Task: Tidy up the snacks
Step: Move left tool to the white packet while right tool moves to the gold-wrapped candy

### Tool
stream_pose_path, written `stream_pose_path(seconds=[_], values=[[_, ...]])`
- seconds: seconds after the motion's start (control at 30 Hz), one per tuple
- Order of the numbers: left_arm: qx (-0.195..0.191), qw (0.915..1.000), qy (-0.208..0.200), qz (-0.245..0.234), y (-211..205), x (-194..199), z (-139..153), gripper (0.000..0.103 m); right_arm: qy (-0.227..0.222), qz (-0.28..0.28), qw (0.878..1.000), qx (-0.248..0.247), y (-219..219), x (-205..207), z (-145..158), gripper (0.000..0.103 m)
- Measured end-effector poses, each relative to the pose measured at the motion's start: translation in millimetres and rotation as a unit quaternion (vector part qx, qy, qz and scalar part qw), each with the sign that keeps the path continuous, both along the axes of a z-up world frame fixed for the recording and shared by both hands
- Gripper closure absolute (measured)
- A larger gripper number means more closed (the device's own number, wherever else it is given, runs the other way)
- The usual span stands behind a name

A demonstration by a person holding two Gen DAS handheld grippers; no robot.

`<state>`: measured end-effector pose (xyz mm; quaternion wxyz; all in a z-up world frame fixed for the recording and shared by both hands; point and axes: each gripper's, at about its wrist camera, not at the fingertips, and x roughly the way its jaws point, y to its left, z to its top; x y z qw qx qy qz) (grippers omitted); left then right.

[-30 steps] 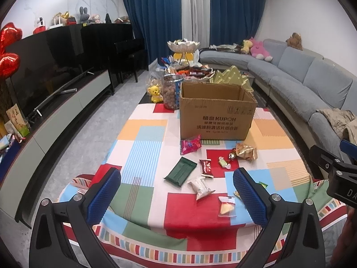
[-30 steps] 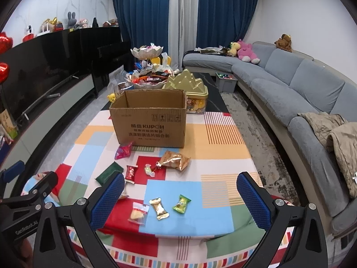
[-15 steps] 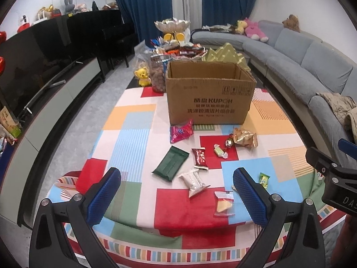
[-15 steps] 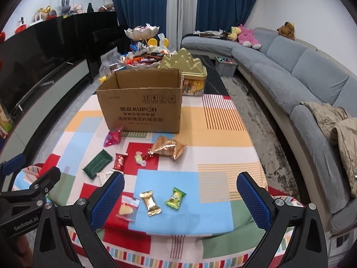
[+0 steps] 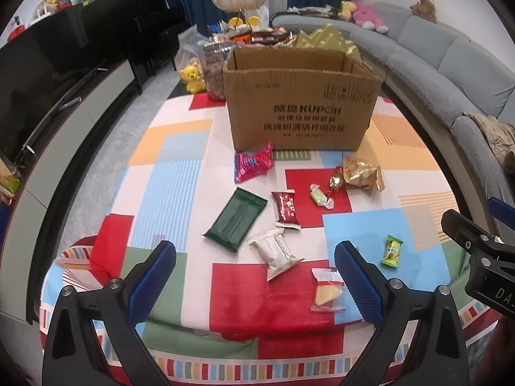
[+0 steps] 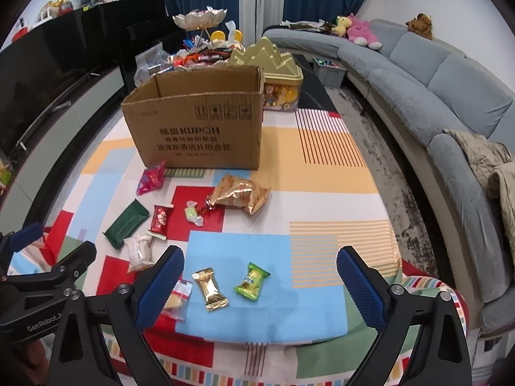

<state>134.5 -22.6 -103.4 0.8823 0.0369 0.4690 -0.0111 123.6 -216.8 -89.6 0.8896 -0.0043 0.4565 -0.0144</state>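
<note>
Over the bench (image 6: pixel 338 160), both grippers are hovering wide open, empty; right gripper (image 6: pixel 259 284) jaws just narrowing slightly around gold candy (image 6: pixel 210 288) and green candy (image 6: pixel 251 281). Left gripper (image 5: pixel 254 268) is flanking white packet (image 5: pixel 276 252); cardboard box (image 5: pixel 299 106) sitting behind.

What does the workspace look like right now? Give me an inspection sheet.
Surface: table under a colourful patchwork tablecloth.
Job's things: open cardboard box upright; loose snacks in front of it, including dark green packet, pink packet, gold bag, gold candy, green candy.
Clutter: gold tin and snack pile behind the box.
Grippers: left gripper open, empty; right gripper open, empty, jaws just closing slightly.
Cables: nothing seen.
Surroundings: grey sofa, blue curtains.
</note>
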Motion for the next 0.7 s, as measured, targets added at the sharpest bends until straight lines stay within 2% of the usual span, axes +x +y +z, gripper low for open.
stream_pose_path(seconds=[0.27,0.5,0.7], values=[[-0.007,0.9995,0.031,-0.001,-2,19,-23,0.008,0.029,-0.001,1.0,0.005,0,13,-21,0.01],[-0.01,0.998,0.062,-0.003,-3,30,-41,0.012,0.054,0.026,0.998,0.013,10,19,-38,0.029],[-0.019,0.9963,0.084,-0.002,-4,38,-51,0.016,0.075,0.054,0.996,0.016,22,21,-52,0.04]])
